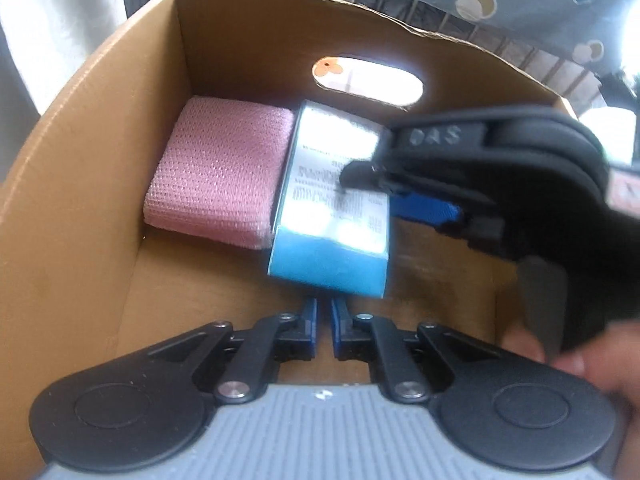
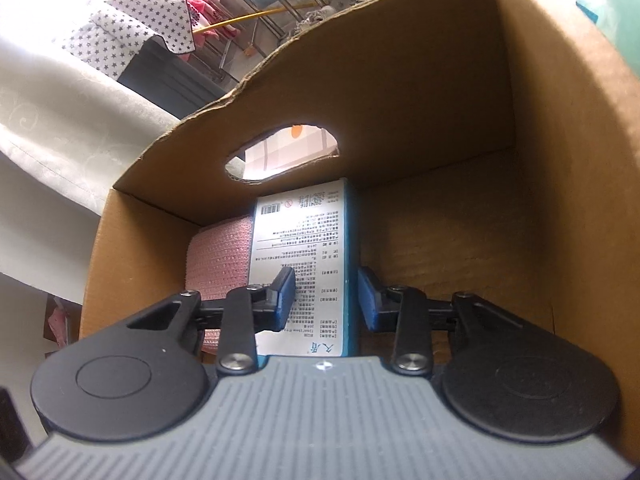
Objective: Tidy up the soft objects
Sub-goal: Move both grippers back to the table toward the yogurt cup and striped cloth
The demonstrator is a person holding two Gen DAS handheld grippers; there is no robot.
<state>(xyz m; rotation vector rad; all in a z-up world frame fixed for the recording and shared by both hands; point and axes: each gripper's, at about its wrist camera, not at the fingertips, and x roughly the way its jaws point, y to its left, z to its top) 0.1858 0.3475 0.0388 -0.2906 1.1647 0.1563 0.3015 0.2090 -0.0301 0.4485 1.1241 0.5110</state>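
A pink knitted cloth (image 1: 220, 176) lies folded in the far left corner of an open cardboard box (image 1: 100, 140). A blue and white printed pack (image 1: 332, 256) leans tilted against the cloth's right edge. My right gripper (image 1: 380, 190) reaches in from the right, shut on the pack, with one finger on its white face. In the right wrist view the pack (image 2: 304, 232) sits between the pads of the right gripper (image 2: 326, 300), with the pink cloth (image 2: 218, 256) to its left. My left gripper (image 1: 324, 312) hovers just below the pack, shut on nothing.
The box's far wall has an oval handle hole (image 1: 368, 80) and a torn top edge. Bare box floor (image 2: 440, 240) lies right of the pack, before the tall right wall (image 2: 560, 160). A hand (image 1: 592, 364) holds the right gripper. Star-print cloth (image 2: 132, 28) hangs outside.
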